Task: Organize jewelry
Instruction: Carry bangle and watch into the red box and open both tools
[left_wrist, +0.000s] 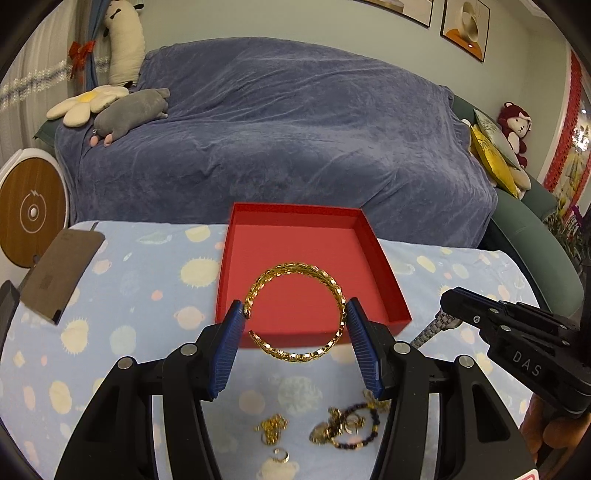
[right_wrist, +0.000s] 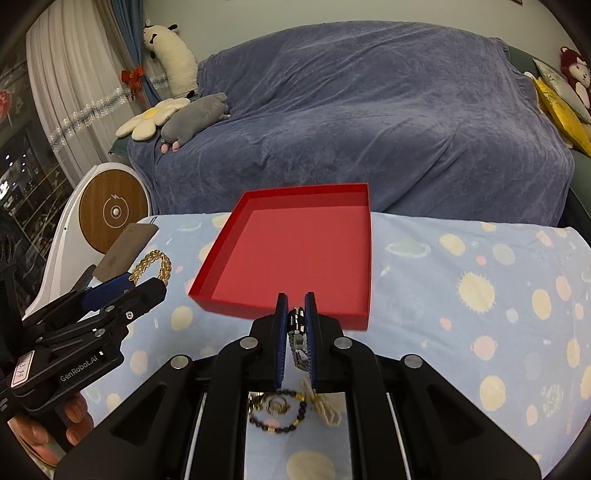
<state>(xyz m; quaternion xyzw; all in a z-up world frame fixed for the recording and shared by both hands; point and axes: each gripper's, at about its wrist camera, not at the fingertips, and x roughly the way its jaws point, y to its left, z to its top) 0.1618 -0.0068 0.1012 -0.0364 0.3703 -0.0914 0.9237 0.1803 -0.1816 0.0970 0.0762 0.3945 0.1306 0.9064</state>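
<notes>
My left gripper (left_wrist: 295, 319) is shut on a gold chain-link bangle (left_wrist: 295, 271), held level above the near edge of the empty red box (left_wrist: 291, 243). It also shows in the right wrist view (right_wrist: 155, 264). My right gripper (right_wrist: 295, 317) is shut on a silver metal watch band (right_wrist: 297, 328), just short of the red box (right_wrist: 295, 254). The band also shows in the left wrist view (left_wrist: 430, 330). Loose gold pieces (left_wrist: 273, 428) and a dark bead bracelet (left_wrist: 354, 424) lie on the cloth below my grippers.
The table has a light blue spotted cloth (left_wrist: 147, 295). A brown card (left_wrist: 61, 269) lies at its far left. A sofa under a blue blanket (left_wrist: 277, 129) stands behind the table. A round wooden-faced device (left_wrist: 31, 212) stands to the left.
</notes>
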